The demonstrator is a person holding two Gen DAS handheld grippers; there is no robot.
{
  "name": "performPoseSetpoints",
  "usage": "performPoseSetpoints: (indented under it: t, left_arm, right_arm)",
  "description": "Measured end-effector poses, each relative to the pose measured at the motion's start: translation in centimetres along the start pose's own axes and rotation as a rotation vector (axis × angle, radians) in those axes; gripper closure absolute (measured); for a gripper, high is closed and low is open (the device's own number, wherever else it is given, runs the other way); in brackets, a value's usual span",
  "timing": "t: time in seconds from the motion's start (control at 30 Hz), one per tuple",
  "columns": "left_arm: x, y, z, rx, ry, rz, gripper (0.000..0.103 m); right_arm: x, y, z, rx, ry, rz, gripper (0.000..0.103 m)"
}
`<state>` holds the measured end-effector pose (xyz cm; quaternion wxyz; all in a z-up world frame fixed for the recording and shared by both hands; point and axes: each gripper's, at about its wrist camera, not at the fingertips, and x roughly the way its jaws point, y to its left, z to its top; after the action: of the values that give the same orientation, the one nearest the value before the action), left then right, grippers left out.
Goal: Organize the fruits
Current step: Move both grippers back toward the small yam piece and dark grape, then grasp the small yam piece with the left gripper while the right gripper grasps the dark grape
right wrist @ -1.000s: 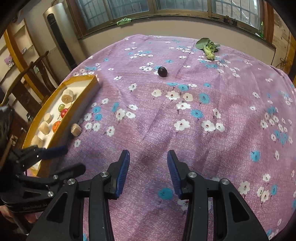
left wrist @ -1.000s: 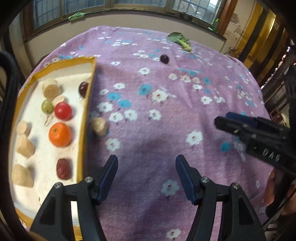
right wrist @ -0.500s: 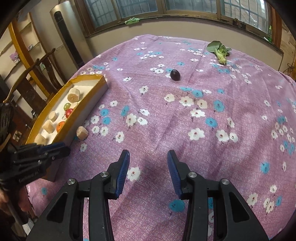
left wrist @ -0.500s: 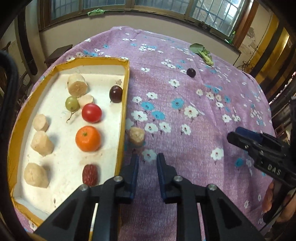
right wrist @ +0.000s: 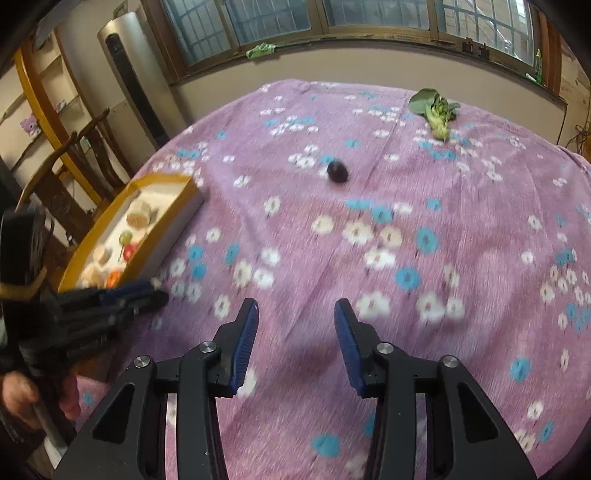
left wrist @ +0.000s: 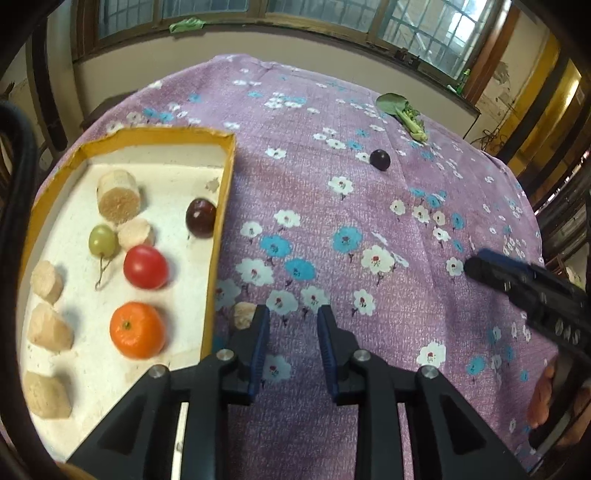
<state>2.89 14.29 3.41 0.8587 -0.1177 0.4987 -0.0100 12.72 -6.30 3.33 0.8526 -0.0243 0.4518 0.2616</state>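
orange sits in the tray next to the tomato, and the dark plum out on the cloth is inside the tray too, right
Not quite. The orange does sit in the tray near the tomato, but that plum lies outside it, on the cloth, as the left wrist view shows.

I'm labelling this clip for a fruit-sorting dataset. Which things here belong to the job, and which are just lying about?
Belongs to the job:
tray
orange
tomato
green grape
dark plum in tray
dark plum on cloth
banana piece beside tray

Just lying about:
leafy green
green rag on sill
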Motion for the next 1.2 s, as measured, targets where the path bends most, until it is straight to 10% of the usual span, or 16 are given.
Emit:
performPoseSetpoints:
  t: [0.4,0.6,0.8,0.9,1.2]
  left_arm:
    - [-0.1,-1.0,-0.5,0.083,0.035,0.133,0.073]
    - [0.7,-1.8,-0.6,0.054,0.037,0.158,0.061]
    - [2.0,-4.0,0.1,0.050,0.003,0.156,0.028]
    - [1.5,-4.2,0.1,0.037,0.045,-0.074,0.049]
    - [0.8,-2.7,0.5,0.102,0.023,0.042,0.051]
  right_arm:
    - [3.0,-0.2,2.0,-0.013,0.017,0.044,0.054]
    - [2.4,-0.8,2.0,-0.011,0.006,0.057,0.053]
    - [1.7,-1.3,2.0,0.001,-0.007,0.062,0.053]
    - [1.2,-1.5,1.8,0.004,-0.015,0.063,0.052]
    - [1.1,-2.1,1.8,-0.002,-0.026,0.051,0.045]
